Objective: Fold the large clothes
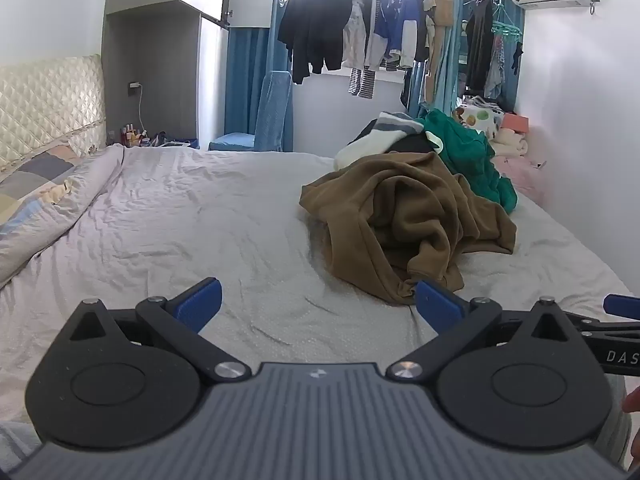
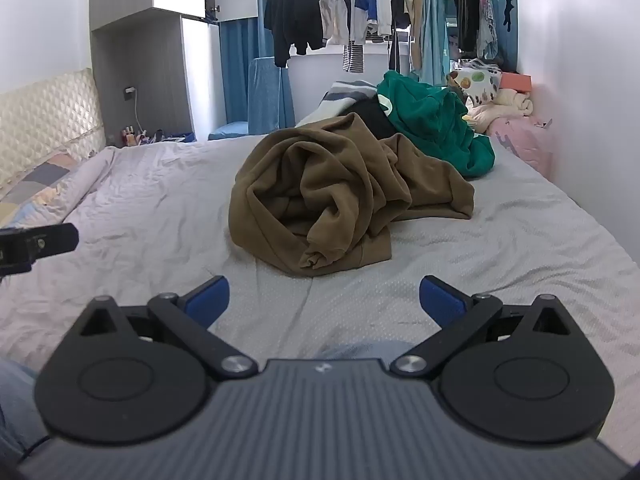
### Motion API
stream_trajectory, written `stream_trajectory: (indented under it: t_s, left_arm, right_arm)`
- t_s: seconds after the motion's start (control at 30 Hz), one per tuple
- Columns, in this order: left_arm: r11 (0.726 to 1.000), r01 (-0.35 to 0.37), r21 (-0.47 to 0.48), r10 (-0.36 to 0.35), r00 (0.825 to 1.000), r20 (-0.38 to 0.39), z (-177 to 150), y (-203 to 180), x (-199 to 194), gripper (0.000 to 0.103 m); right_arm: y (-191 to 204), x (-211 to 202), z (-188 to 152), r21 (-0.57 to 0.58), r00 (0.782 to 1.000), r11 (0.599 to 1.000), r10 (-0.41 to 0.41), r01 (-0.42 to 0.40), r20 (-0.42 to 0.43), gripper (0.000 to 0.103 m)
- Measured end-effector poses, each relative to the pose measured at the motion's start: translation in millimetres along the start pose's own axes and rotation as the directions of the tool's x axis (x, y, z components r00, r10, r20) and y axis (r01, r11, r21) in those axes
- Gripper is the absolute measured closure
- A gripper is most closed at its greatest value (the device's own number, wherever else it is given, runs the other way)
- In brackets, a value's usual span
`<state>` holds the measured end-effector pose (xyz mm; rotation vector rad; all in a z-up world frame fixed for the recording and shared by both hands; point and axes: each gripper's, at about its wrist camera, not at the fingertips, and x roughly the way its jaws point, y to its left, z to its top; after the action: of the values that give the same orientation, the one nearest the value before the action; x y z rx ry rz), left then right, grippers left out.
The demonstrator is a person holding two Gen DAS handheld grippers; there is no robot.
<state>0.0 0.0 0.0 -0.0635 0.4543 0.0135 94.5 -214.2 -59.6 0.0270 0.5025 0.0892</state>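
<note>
Left tool [image 1: 318,304] spread fully wide, empty, right tool [image 2: 324,300] likewise wide and empty, both above the bed [image 2: 500,248], short of the crumpled brown garment [image 2: 340,196].

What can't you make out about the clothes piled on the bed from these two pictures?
- Crumpled brown fleece garment: its type and shape, both views; its own folds hide them.
- Black garment: mostly buried under the brown fleece and the green sweatshirt, both views.
- Grey-and-white striped garment: its far side, hidden behind the pile.
- Small bottles by the headboard: too small, left wrist view.
</note>
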Motion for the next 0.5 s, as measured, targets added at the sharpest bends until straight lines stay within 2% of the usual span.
stream_trajectory:
  t_s: [0.5]
  left_arm:
    - [1.0, -0.005, -0.009, 0.005, 1.0, -0.013, -5.8, 2.1, 5.3, 0.0]
  right_arm:
    - [-0.2, 4.9, -0.2, 0.011, 1.0, 1.0, -0.009, 0.009, -0.007, 0.0]
